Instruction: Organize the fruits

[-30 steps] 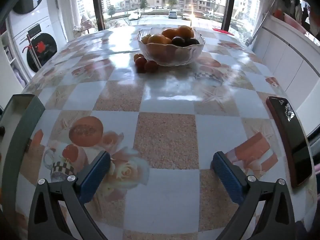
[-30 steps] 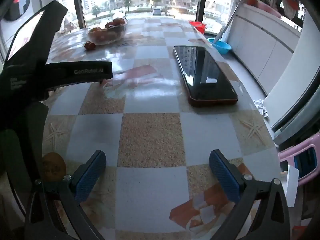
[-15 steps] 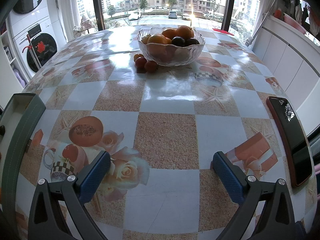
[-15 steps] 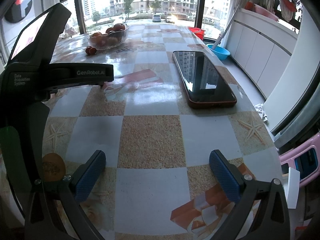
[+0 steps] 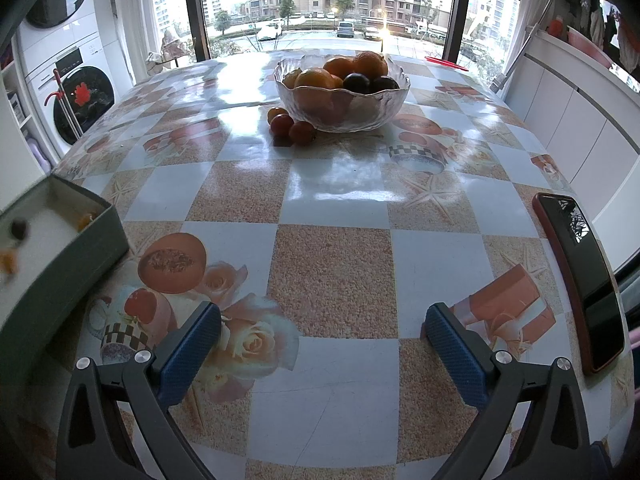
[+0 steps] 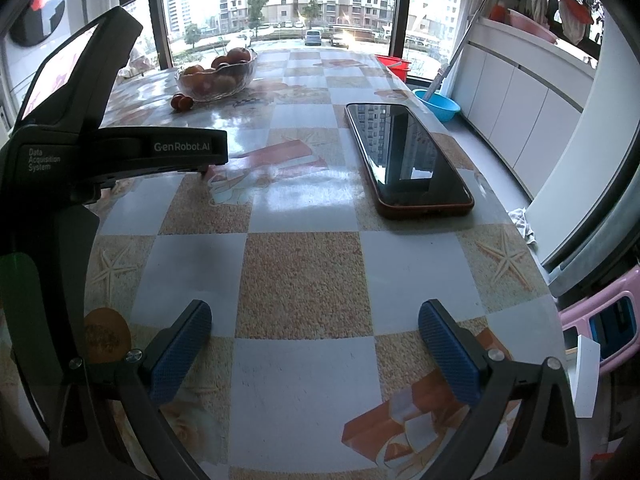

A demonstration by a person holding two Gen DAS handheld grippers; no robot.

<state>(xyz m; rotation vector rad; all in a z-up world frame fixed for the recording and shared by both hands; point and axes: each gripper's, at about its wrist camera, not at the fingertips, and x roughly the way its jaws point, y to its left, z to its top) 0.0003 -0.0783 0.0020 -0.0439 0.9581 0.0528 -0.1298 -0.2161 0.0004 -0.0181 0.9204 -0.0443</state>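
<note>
Both grippers hover low over the checked table (image 5: pixel 332 280), jaws spread wide and empty: the left gripper (image 5: pixel 322 340) faces a distant glass bowl of fruit (image 5: pixel 342 90) with three small loose fruits (image 5: pixel 290 126) beside it. The right gripper (image 6: pixel 314 344) waits near a phone (image 6: pixel 404 156). Likely next: reach forward to a loose fruit.
</note>
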